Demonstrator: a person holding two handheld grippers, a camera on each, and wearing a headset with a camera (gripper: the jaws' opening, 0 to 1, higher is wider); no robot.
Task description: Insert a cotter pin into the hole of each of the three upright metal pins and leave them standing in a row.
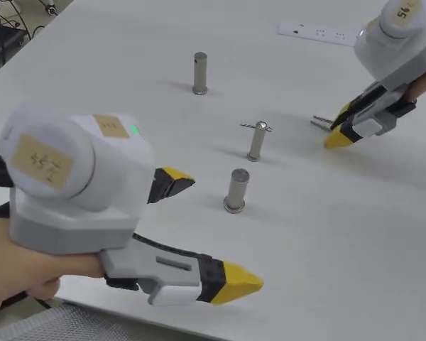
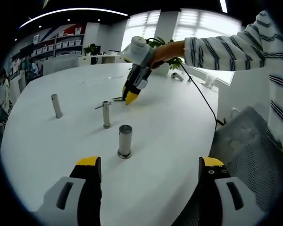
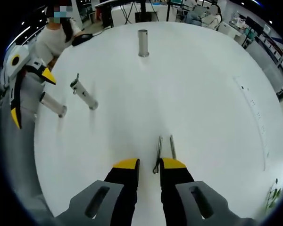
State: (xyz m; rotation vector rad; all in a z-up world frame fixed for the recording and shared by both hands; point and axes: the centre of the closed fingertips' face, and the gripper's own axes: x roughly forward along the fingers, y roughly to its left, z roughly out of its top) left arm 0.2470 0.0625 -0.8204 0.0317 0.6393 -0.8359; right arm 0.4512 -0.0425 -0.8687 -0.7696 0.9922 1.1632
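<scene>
Three smooth round steel pins are standing on the matte white table (image 1: 355, 234): far pin (image 1: 199, 72), middle pin (image 1: 256, 142), near pin (image 1: 236, 190). Middle pin is carrying a thin wire cotter pin (image 1: 256, 126) crosswise. My left tongs (image 2: 149, 162) are gaping wide before the near pin. My right tongs (image 3: 149, 164) are sitting narrow, gripping nothing; their view is showing two loose cotter pins (image 3: 172, 146) at the tips, one reaching between them.
</scene>
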